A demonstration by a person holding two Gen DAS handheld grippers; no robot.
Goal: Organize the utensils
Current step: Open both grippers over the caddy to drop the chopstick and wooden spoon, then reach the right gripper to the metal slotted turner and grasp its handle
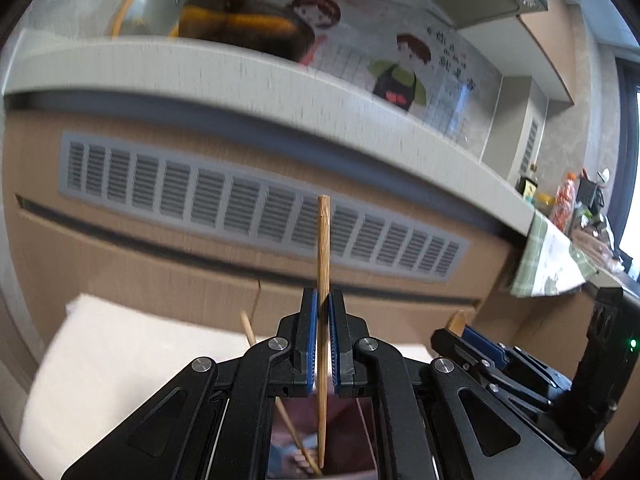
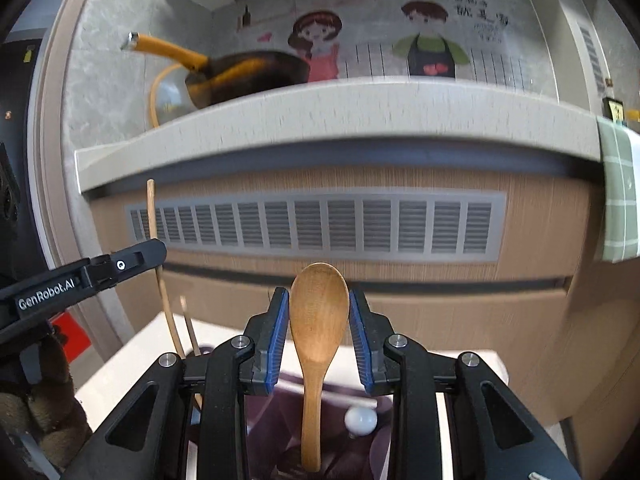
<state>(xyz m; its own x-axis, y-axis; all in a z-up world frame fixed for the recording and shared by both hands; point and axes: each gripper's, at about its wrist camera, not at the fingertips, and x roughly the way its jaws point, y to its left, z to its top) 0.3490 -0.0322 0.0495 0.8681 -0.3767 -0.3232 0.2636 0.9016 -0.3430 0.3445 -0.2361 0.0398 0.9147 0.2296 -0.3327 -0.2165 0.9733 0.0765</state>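
Note:
My left gripper (image 1: 323, 312) is shut on a wooden chopstick (image 1: 322, 248) that stands upright, its lower end in a dark purple container (image 1: 340, 432) below. A second chopstick (image 1: 249, 328) leans in that container. My right gripper (image 2: 319, 312) has its blue pads on both sides of a wooden spoon (image 2: 318, 320), bowl up, handle down into the purple container (image 2: 280, 412). The pads touch the bowl's edges. A white ball-shaped thing (image 2: 361, 421) lies in the container. The left gripper (image 2: 132, 260) with its chopstick (image 2: 152, 216) shows at the left of the right wrist view.
A white surface (image 1: 100, 360) holds the container. Behind is a wood cabinet front with a grey vent grille (image 2: 316, 224) under a pale countertop (image 2: 340, 108). A dark wok with a yellow handle (image 2: 244, 76) sits on the counter. A green checked cloth (image 2: 618, 192) hangs at the right.

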